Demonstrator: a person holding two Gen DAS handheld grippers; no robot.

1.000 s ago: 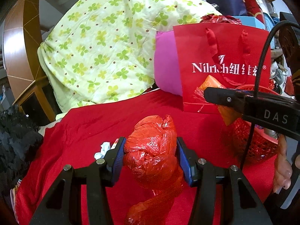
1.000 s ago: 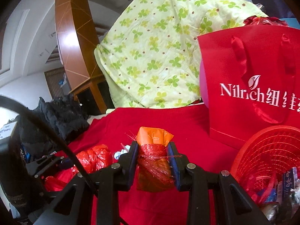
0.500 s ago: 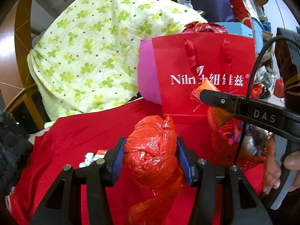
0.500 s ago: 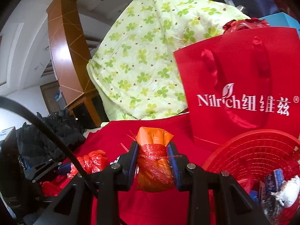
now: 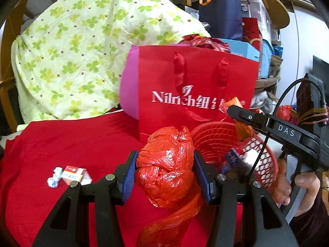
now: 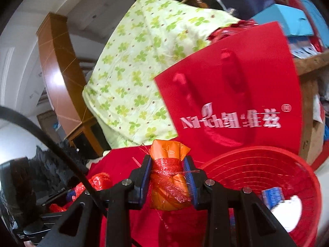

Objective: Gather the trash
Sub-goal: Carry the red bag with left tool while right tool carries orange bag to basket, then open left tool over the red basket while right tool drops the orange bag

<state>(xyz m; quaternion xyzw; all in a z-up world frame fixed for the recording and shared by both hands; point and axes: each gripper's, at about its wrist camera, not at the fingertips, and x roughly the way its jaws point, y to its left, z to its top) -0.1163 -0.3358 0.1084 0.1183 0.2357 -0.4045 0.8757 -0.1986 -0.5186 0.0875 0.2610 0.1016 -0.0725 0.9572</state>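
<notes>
Here, on the red cloth [image 5: 61, 144], a small carton [image 5: 75, 174] lying loose, your left gripper [image 5: 164, 171] clamped on a crumpled red plastic bag [image 5: 165, 164], your right gripper [image 6: 167, 180] clamped on an orange packet [image 6: 167, 177] over the red basket [image 6: 267, 164].

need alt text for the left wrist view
The left hand-held gripper is shut on a crumpled red plastic bag above a red cloth. Just right, the right hand-held gripper holds an orange packet over a red basket, with a red gift bag behind.
</notes>
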